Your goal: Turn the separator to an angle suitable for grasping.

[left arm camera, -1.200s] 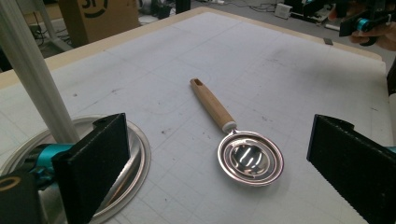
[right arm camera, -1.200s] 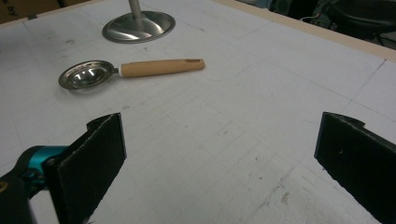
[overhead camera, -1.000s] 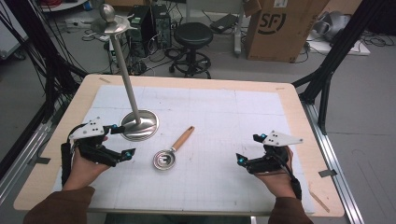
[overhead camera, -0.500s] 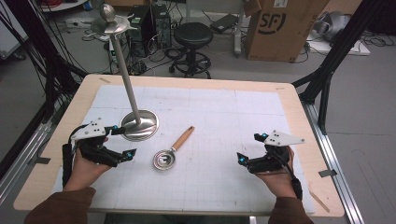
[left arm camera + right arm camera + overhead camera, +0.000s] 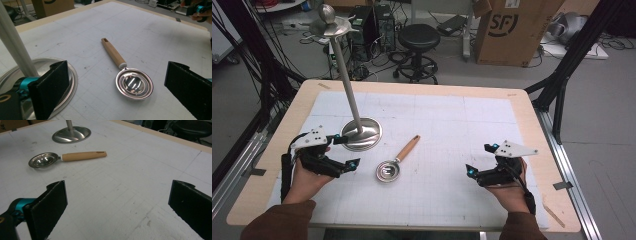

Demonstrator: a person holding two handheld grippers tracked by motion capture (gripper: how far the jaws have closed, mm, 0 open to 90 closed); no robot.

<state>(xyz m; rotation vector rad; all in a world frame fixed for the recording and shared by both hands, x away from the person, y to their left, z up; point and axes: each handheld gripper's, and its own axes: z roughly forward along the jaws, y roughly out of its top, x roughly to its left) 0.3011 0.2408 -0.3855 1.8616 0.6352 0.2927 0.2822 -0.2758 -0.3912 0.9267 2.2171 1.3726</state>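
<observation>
The strainer spoon lies flat on the white surface, wooden handle pointing away, between the two grippers and touching neither. The left gripper, jaws wide apart, sits just beside the metal stand. The right gripper, jaws also apart, rests well apart from the spoon. The left gripper view shows the slots in the spoon's bowl; the high view shows the stand's dish-shaped top.

Lab: cable tangle, computer tower
</observation>
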